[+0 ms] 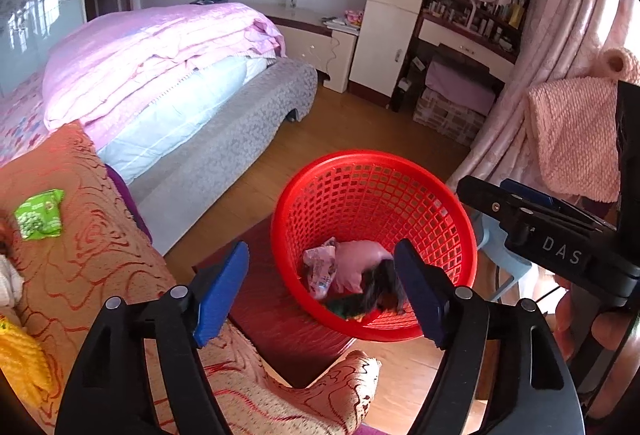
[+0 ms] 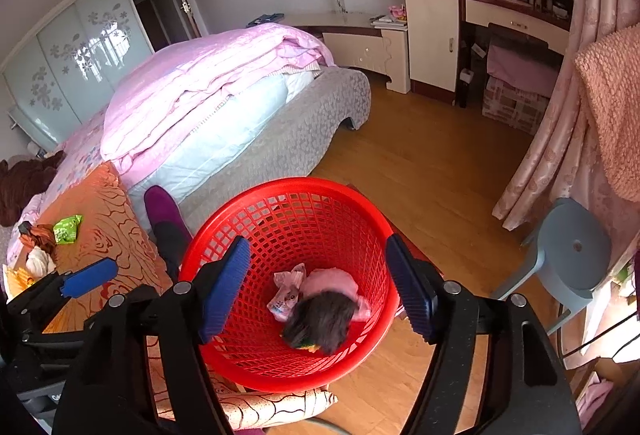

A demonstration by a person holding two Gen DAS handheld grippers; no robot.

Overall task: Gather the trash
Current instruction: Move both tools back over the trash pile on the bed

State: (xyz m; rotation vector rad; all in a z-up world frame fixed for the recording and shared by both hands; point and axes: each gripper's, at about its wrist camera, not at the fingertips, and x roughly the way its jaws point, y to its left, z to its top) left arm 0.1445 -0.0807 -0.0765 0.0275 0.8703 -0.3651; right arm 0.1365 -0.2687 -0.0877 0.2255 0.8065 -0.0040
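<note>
both tools (image 1: 322,291) (image 2: 318,287) agape over basket (image 2: 256,195)

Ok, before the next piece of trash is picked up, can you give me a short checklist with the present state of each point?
1. Left gripper open, holds nothing: ok.
2. Right gripper open, holds nothing: ok.
3. Red basket upright, opening free: ok.
4. Earlier trash inside the basket: ok, pink wrapper and a dark blurred item lie at the bottom.
5. Green packet waits on the orange cover, nothing on top of it: ok.
6. Other trash left near the packet: cannot tell, items at the edge are unclear.
</note>
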